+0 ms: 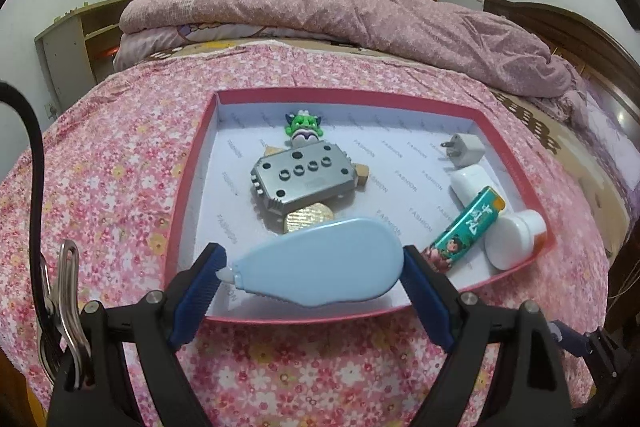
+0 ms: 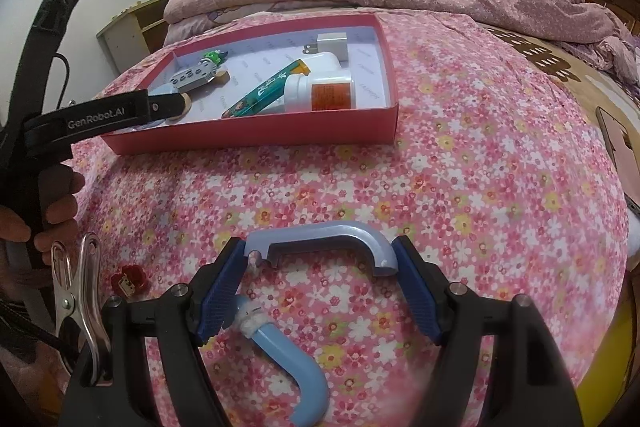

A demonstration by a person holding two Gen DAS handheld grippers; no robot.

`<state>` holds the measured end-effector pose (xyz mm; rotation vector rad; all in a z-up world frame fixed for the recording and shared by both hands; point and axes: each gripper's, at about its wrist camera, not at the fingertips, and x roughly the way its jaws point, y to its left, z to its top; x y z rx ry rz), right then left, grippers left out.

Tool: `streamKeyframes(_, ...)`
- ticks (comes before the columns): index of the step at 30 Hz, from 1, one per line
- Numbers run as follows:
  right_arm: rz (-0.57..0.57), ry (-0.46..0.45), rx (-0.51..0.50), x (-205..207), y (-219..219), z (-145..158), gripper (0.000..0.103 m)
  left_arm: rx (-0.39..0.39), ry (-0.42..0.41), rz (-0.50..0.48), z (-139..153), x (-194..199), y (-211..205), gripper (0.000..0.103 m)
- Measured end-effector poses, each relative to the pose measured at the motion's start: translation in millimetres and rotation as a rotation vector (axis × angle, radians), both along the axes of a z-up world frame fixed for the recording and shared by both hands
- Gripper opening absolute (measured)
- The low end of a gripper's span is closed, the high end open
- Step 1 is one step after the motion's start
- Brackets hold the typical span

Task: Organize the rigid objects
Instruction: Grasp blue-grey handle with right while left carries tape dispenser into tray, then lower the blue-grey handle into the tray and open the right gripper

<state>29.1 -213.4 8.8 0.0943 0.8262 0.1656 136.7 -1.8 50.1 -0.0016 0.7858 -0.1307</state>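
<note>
A red shallow box (image 1: 188, 171) with a white floor lies on the flowered bedspread; it also shows in the right wrist view (image 2: 256, 137). My left gripper (image 1: 314, 261) is shut on a light blue correction-tape dispenser (image 1: 320, 263), held over the box's near edge. In the box lie a grey metal block (image 1: 302, 179), a green toy figure (image 1: 303, 129), a white plug (image 1: 464, 151), a teal tube (image 1: 466, 229) and a white bottle (image 1: 514, 237). My right gripper (image 2: 320, 259) is shut on a light blue curved plastic piece (image 2: 328, 241) just above the bedspread, below and right of the box.
A second blue curved piece (image 2: 292, 359) lies under the right gripper. A small red object (image 2: 130, 279) lies on the bedspread at lower left. A folded pink quilt (image 1: 340, 11) lies behind the box. A dark flat device (image 2: 618, 139) rests at the bed's right edge.
</note>
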Motion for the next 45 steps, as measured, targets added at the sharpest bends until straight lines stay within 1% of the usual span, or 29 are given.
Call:
streamKeyframes(4,0.001,-0.004,0.001,0.1,0.2,0.1,0.076,0.024,-0.006,0.001,-1.8,0.0,-3.6,0.090)
streamKeyframes(17,0.014,-0.011,0.025,2.9,-5.2,6.5,0.075,0.026,-0.013,0.001,-4.0,-5.1,-4.7,0.091)
streamKeyframes(20,0.023,-0.024,0.014,5.8,-4.5,12.7,0.075,0.025,-0.012,0.001,-4.1,-5.9,-5.6,0.091)
streamKeyframes(26,0.052,-0.075,-0.003,18.1,-0.1,36.4,0.076,0.024,-0.010,0.004,-4.5,-6.0,-6.2,0.091)
streamKeyframes(30,0.070,-0.100,-0.003,34.5,4.7,50.9,0.076,0.023,-0.008,0.006,-4.7,-6.9,-6.3,0.091)
streamKeyframes(36,0.089,-0.121,0.002,65.7,11.0,63.8,0.076,0.022,-0.004,0.006,-5.0,-6.7,-5.5,0.091)
streamKeyframes(39,0.092,-0.118,-0.007,82.2,13.4,65.0,0.076,0.021,-0.005,0.007,-5.0,-6.5,-5.0,0.091)
streamKeyframes(45,0.090,-0.085,-0.011,114.0,15.3,57.6,0.076,0.022,-0.003,0.008,-5.3,-6.0,-5.1,0.091)
